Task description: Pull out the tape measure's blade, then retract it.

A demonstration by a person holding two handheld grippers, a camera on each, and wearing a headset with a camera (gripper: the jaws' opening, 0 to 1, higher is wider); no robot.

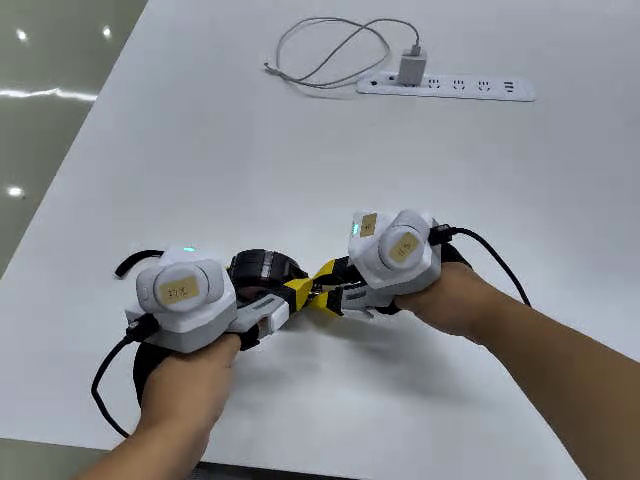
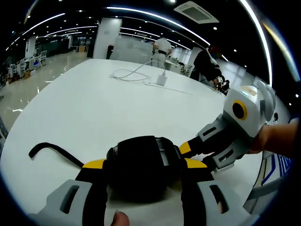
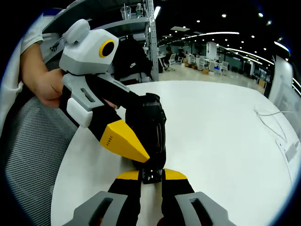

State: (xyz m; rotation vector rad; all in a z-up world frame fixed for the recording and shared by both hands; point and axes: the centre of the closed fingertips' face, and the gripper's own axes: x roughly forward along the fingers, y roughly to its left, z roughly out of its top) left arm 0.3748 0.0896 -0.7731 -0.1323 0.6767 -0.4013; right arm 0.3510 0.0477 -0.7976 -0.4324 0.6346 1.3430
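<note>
While the tape measure [image 1: 262, 268] rests on the table [image 1: 300, 150], clamped between the left gripper's [image 2: 144, 165] jaws, and its blade end [image 3: 151, 173] seems pinched in the right gripper's [image 3: 151, 179] narrow jaws, the case should be held still and the blade drawn straight and slowly

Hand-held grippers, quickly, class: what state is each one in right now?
Left hand-held gripper: shut on the tape measure.
Right hand-held gripper: shut on the blade end.

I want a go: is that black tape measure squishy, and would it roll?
Probably stiff: the tape measure looks undented in the left claw. Its rounded case might roll on edge. Its strap looks floppy, lying curved.
</note>
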